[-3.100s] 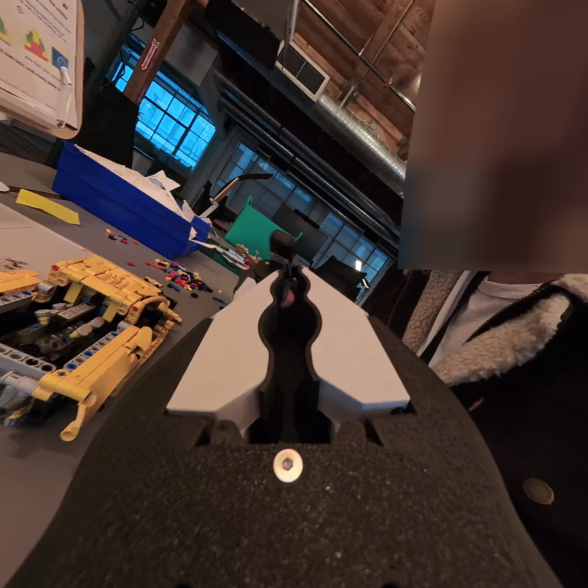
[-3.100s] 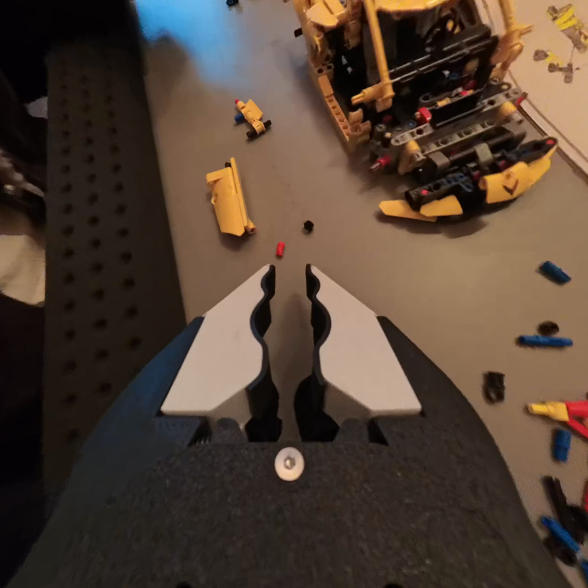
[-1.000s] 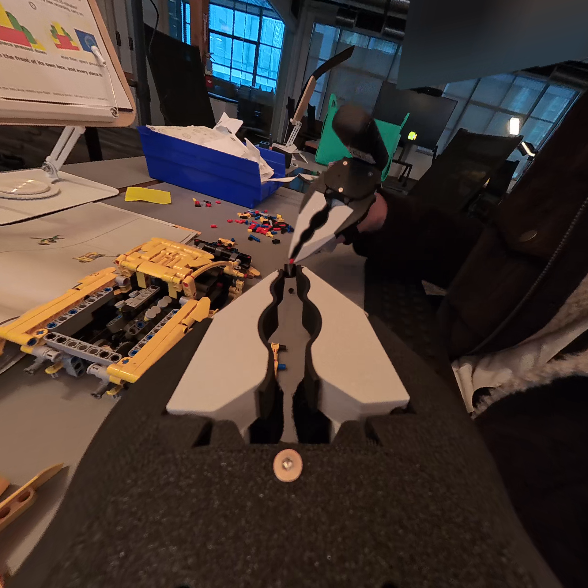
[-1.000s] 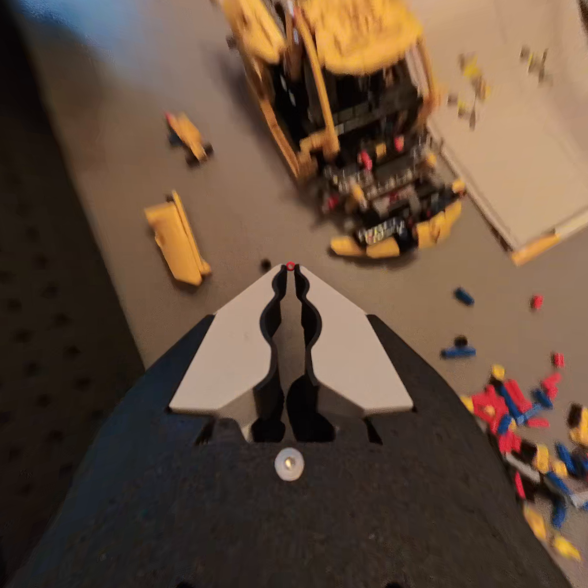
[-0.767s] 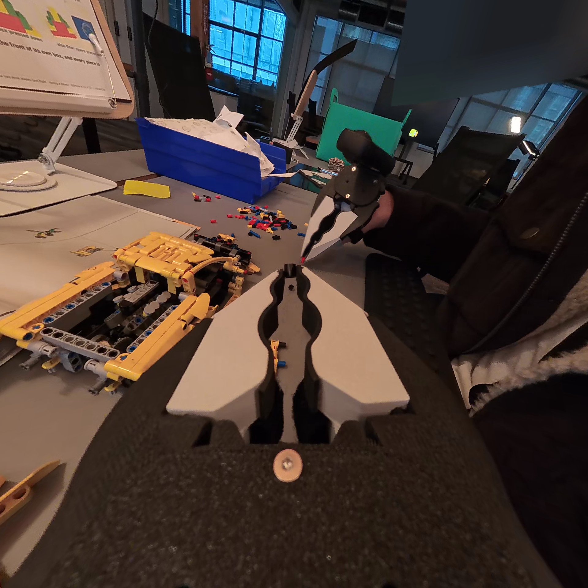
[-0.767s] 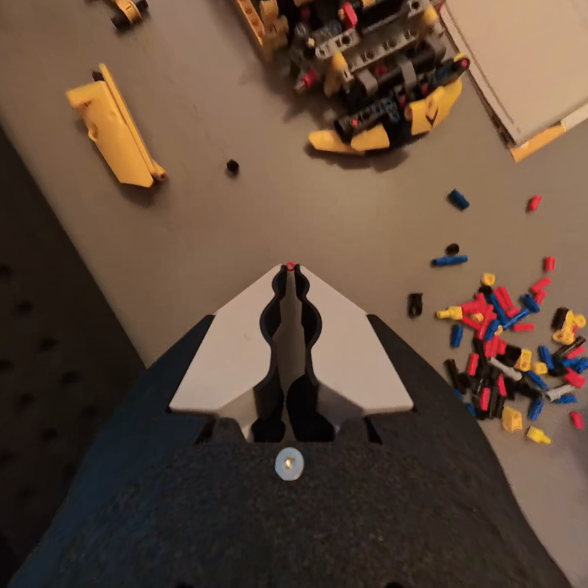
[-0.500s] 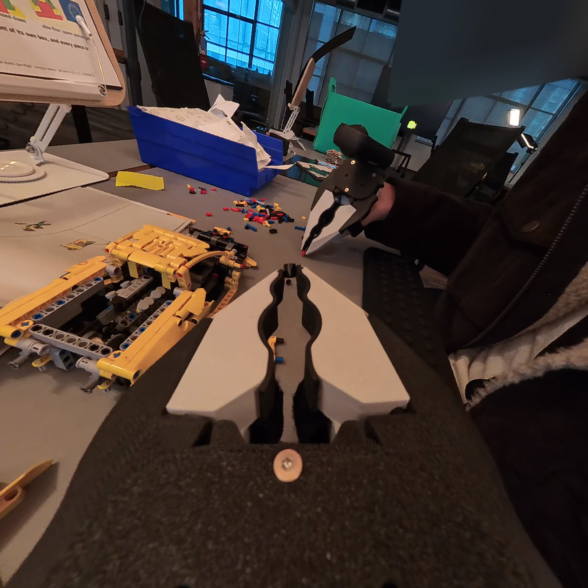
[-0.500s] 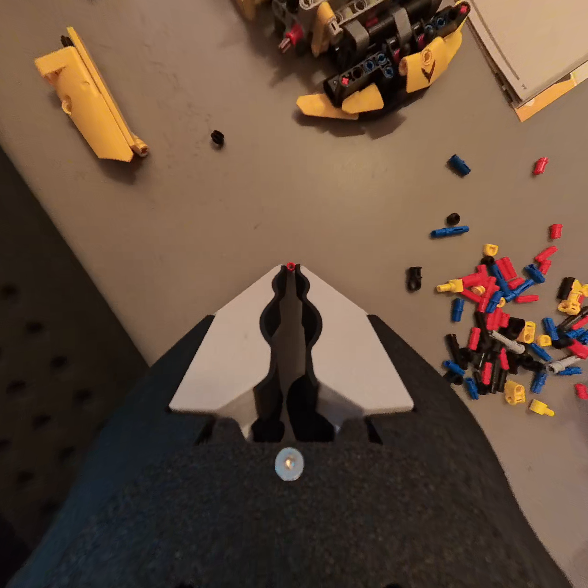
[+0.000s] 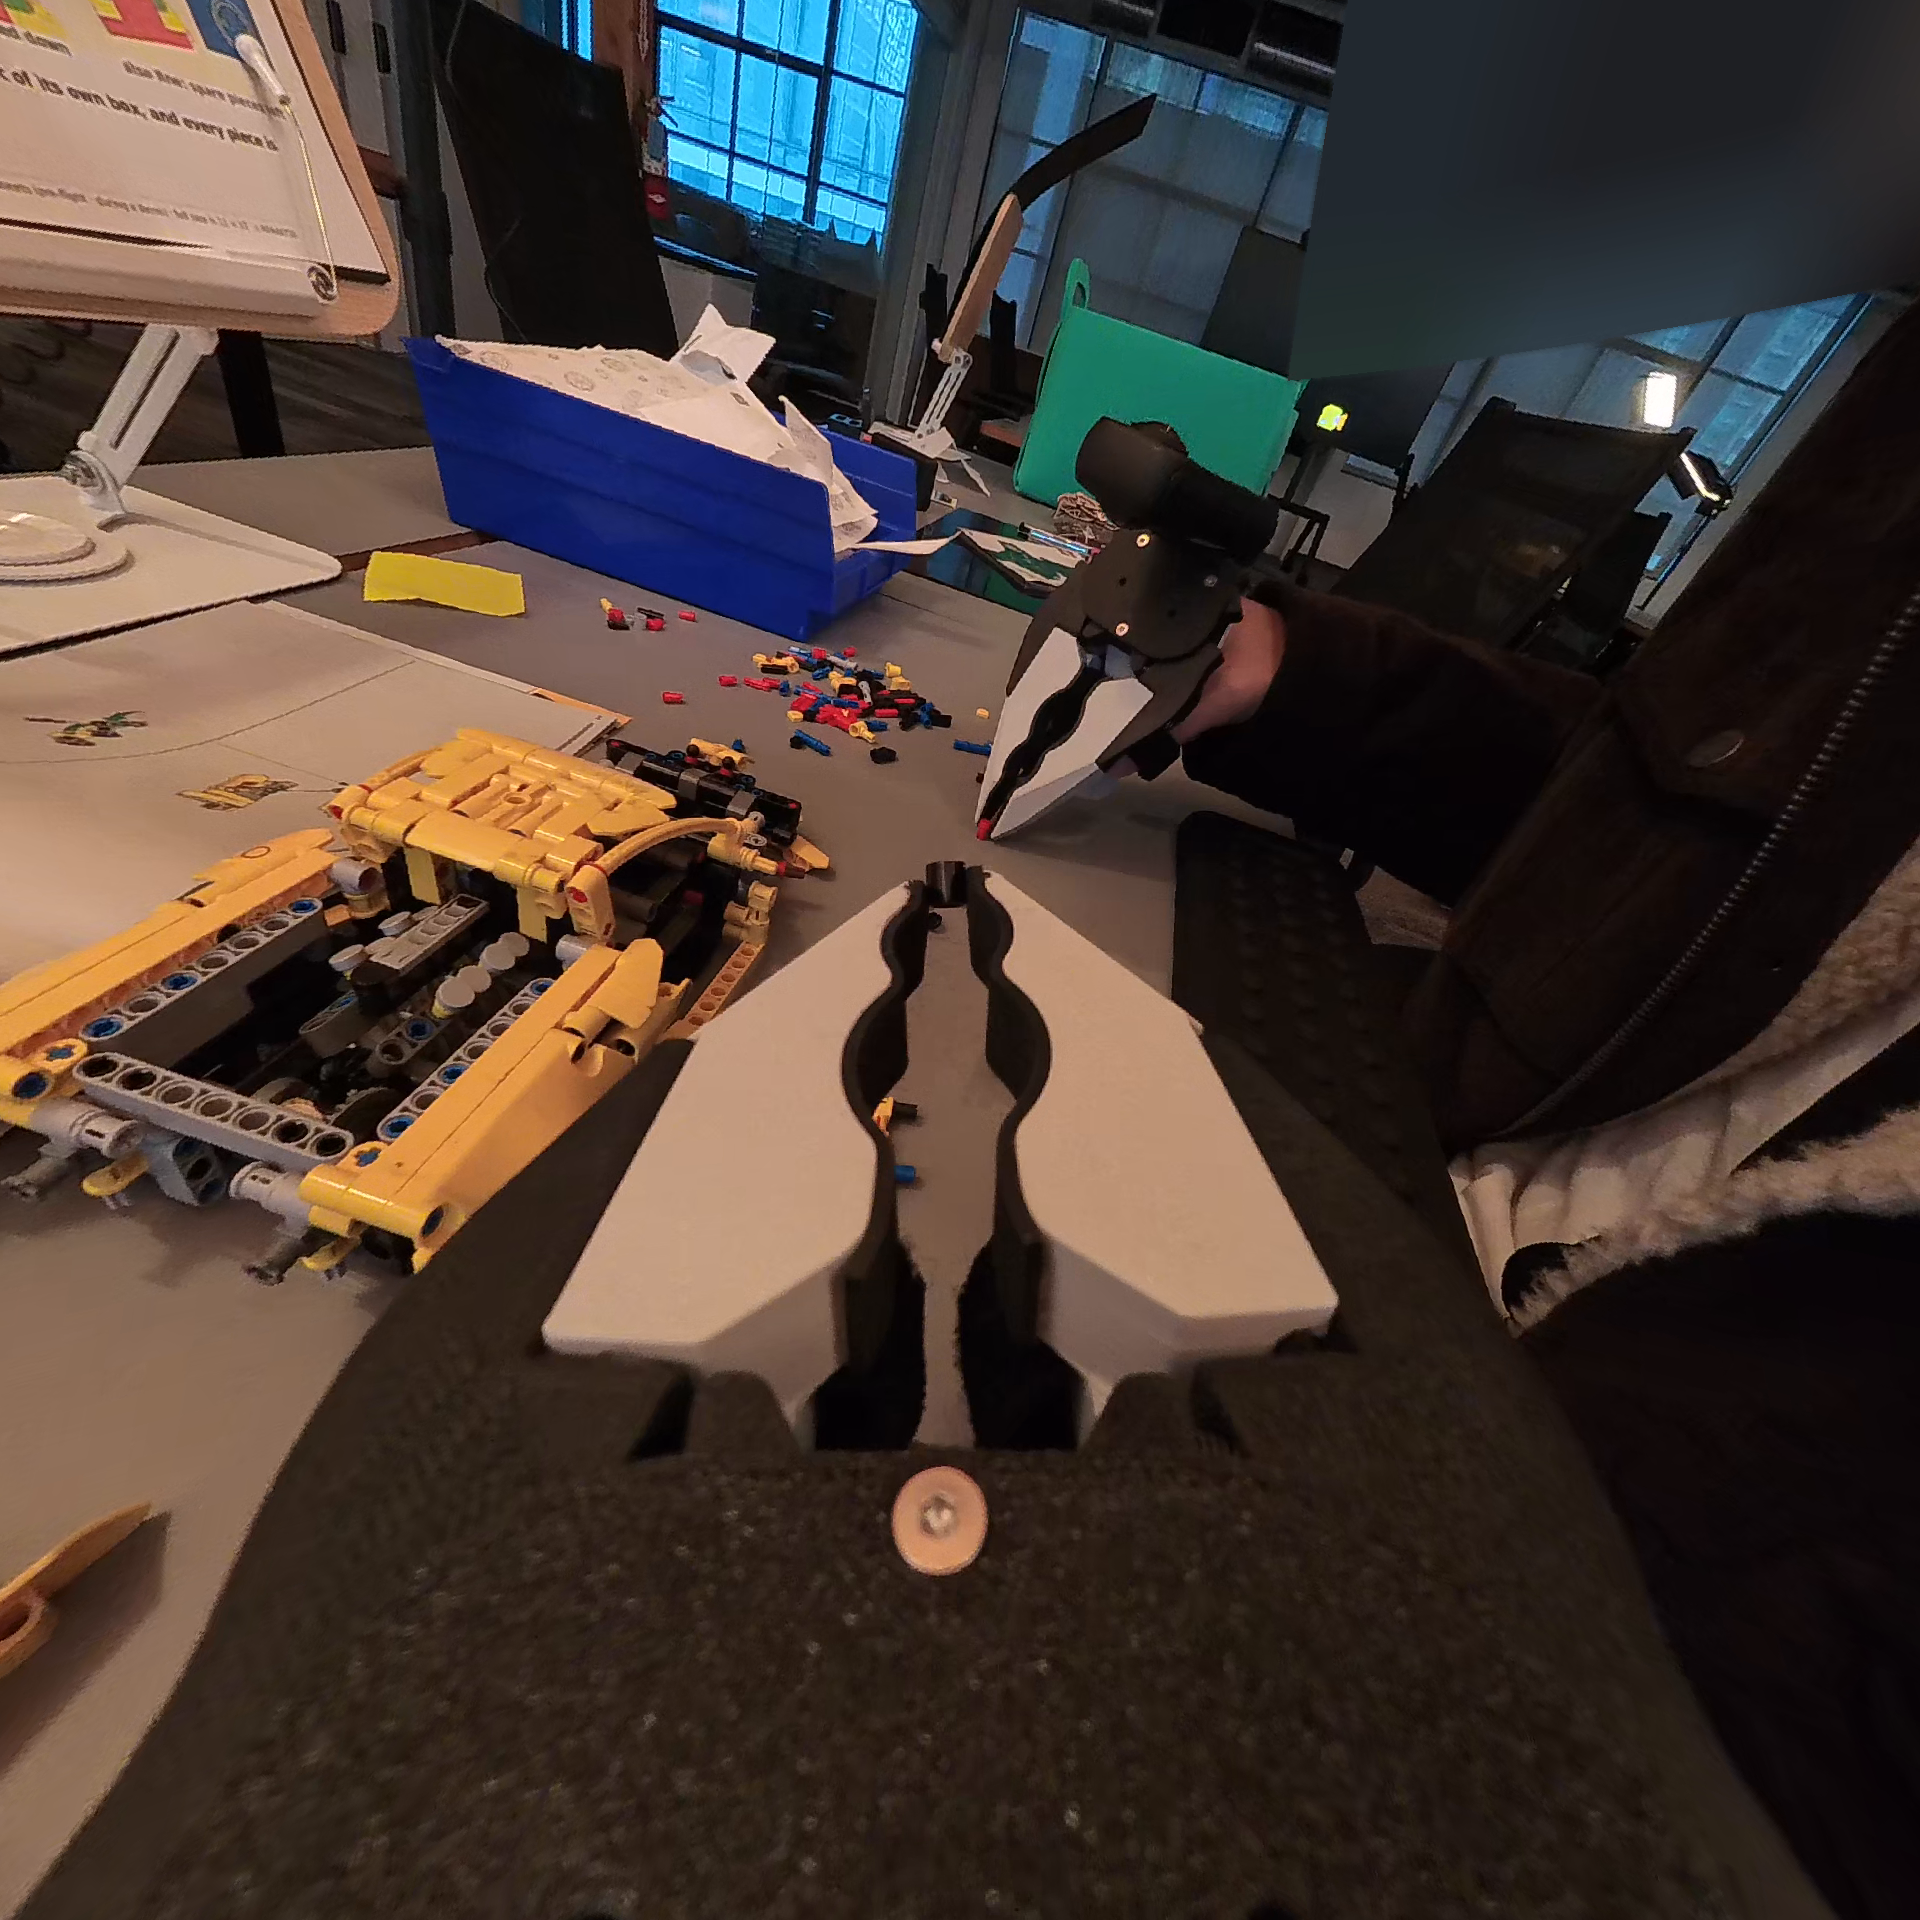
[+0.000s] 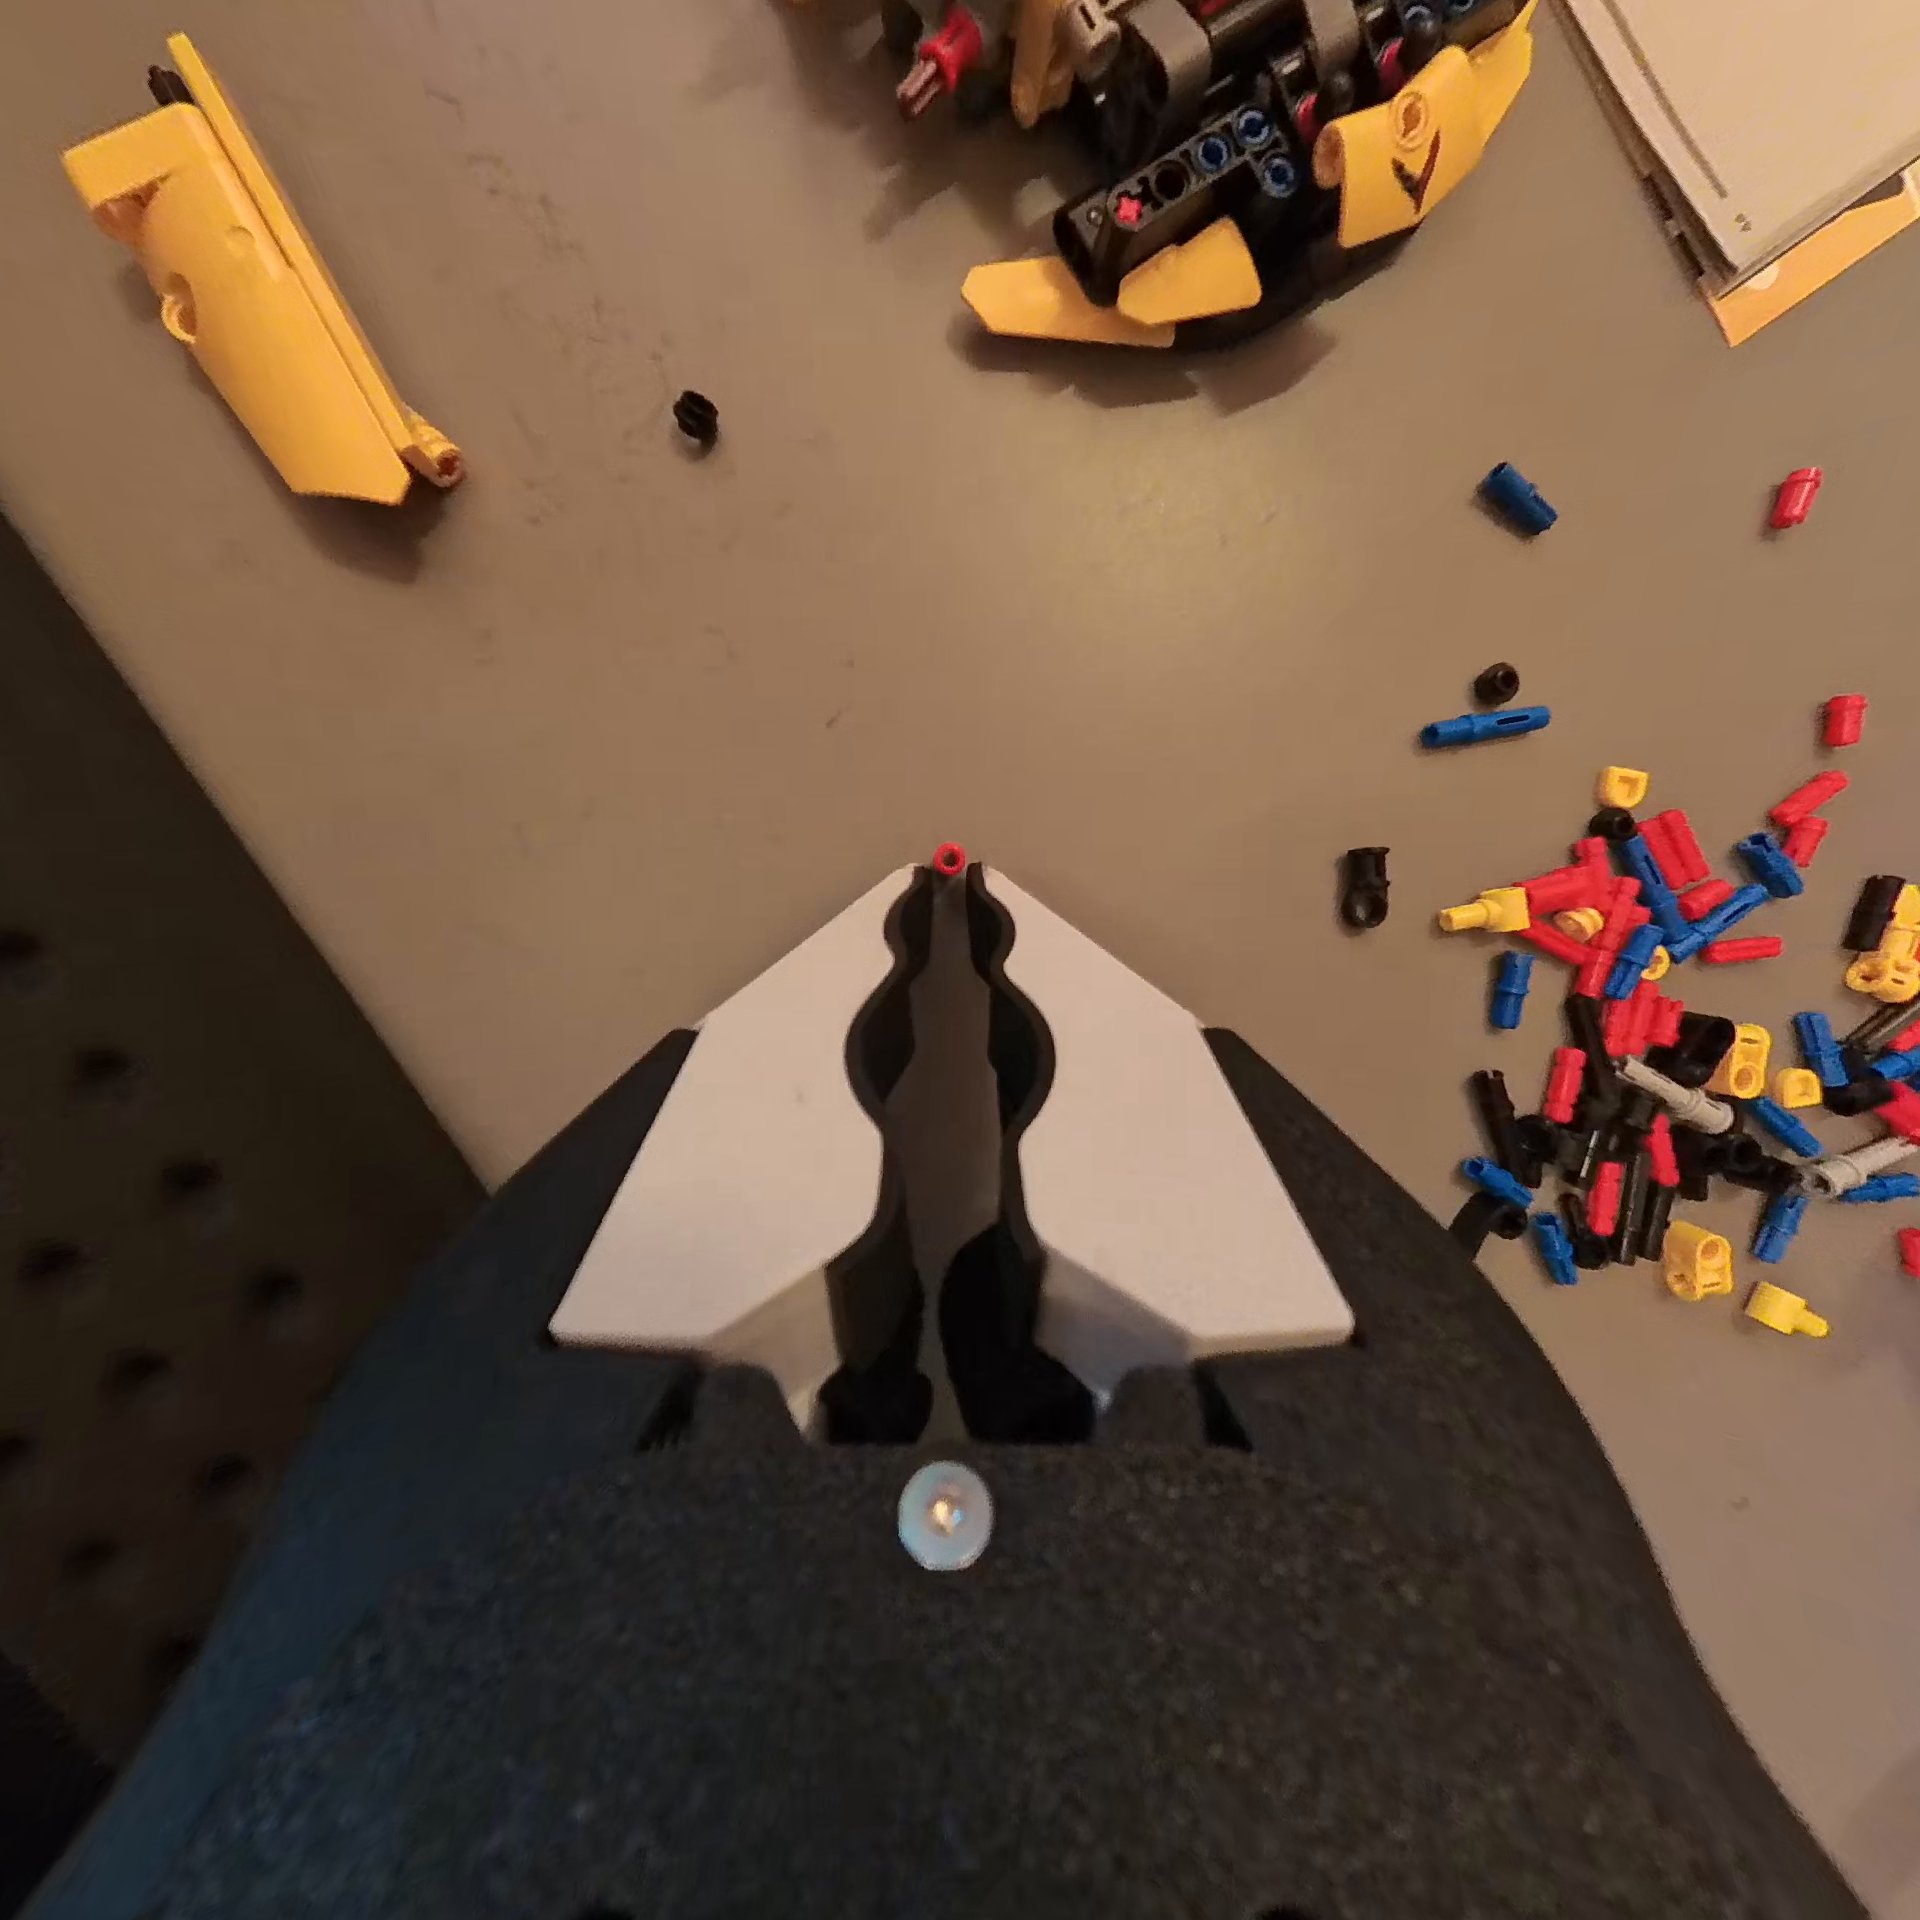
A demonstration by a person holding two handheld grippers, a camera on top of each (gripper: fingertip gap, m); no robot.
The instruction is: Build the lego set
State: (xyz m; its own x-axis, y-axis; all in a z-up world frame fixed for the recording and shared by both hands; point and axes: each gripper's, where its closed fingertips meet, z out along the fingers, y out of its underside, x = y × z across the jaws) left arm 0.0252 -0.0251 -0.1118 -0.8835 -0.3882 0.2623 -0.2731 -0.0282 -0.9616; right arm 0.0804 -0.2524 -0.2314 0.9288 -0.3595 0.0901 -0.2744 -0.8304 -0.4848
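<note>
My left gripper [image 9: 943, 894] is shut on a small black piece [image 9: 943, 881] held at its tips above the grey table. The yellow and black lego car [image 9: 416, 956] lies to its left. My right gripper [image 10: 948, 873] is shut on a small red pin [image 10: 948, 857] and points down at the table [image 10: 935, 644]. It also shows in the left wrist view [image 9: 989, 823], tips close to the table, ahead and to the right of the left gripper. The car's front end [image 10: 1226, 208] is at the top of the right wrist view.
A pile of small red, blue, black and yellow pieces [image 10: 1714, 1039] lies right of the right gripper. A loose yellow panel [image 10: 260, 312] and a black bush [image 10: 694, 414] lie upper left. There is a booklet [image 10: 1766, 125], a blue bin [image 9: 644, 499], and a black perforated mat [image 10: 156, 1143] along the table edge. Across from one pair of fingers to the other is roughly 25 centimeters. From the right gripper's tips to the black bush [image 10: 694, 414] is close to 9 centimeters.
My right gripper, open 3.1 s ago, closed on the red pin, met the left gripper's tips, then drew off right and lower. The left gripper swung down towards the table.
</note>
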